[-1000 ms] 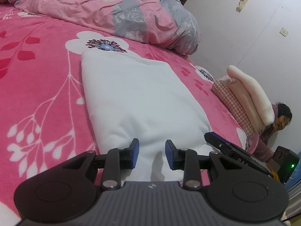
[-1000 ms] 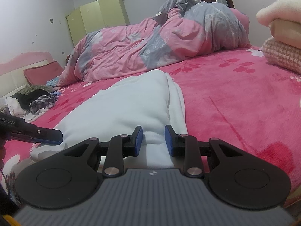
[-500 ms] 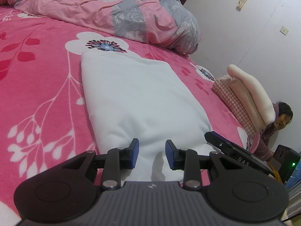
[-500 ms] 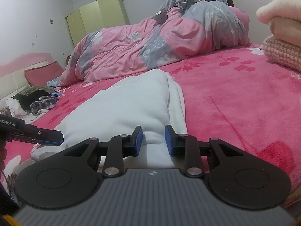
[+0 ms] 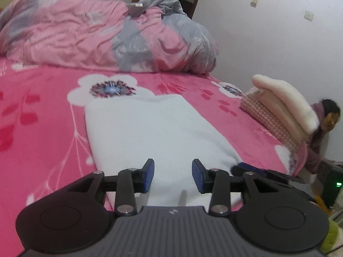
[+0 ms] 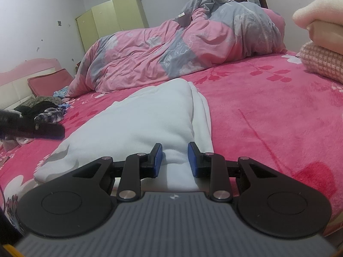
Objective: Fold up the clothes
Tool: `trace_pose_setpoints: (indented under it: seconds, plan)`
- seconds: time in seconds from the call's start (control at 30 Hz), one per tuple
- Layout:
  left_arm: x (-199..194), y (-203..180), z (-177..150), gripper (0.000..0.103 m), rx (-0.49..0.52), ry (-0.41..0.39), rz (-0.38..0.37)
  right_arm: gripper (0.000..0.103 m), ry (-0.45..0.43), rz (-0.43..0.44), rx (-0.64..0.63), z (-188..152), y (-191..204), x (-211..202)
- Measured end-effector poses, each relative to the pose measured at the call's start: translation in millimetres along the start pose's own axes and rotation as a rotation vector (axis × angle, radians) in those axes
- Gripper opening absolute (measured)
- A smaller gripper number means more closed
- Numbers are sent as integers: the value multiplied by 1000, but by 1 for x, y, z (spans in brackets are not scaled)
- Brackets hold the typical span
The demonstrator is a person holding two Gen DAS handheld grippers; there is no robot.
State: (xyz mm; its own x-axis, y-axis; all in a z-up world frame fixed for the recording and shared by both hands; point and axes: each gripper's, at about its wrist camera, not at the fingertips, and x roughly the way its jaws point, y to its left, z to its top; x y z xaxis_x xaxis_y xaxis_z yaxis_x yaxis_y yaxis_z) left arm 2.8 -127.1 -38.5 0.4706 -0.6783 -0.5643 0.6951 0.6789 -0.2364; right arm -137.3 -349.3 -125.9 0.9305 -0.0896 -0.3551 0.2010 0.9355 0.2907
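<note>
My left gripper [image 5: 173,175], jaws just widened, hangs free over the white garment [image 5: 154,132]; my right gripper [image 6: 174,160] pinches its edge.

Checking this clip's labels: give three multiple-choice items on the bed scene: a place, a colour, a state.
1. The white garment is: A folded flat on the blanket, B balled up, C hung on the wall.
2. The stack of folded items sits: A on the garment, B apart from the garment, at the blanket's edge, C on the floor.
3. The blanket is: A blue, B grey, C pink with white flowers.
Key: 1A, a smooth oblong with straight edges; 2B, pink blanket shows between them; 3C, both views show it.
</note>
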Motion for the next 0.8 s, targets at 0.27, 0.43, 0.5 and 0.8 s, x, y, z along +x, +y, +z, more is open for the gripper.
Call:
trace_pose_setpoints:
  seconds: [0.27, 0.43, 0.5, 0.8]
  plan:
    - [28, 2, -11, 35, 36, 46, 98, 25, 10, 2, -9, 4, 0, 1]
    - [26, 9, -13, 35, -6, 38, 83, 27, 50, 11, -48, 27, 6, -1]
    - [26, 12, -13, 35, -18, 33, 74, 27, 19, 12, -94, 40, 13, 0]
    - [26, 19, -16, 35, -49, 19, 37, 26, 151, -55, -121, 50, 6, 40]
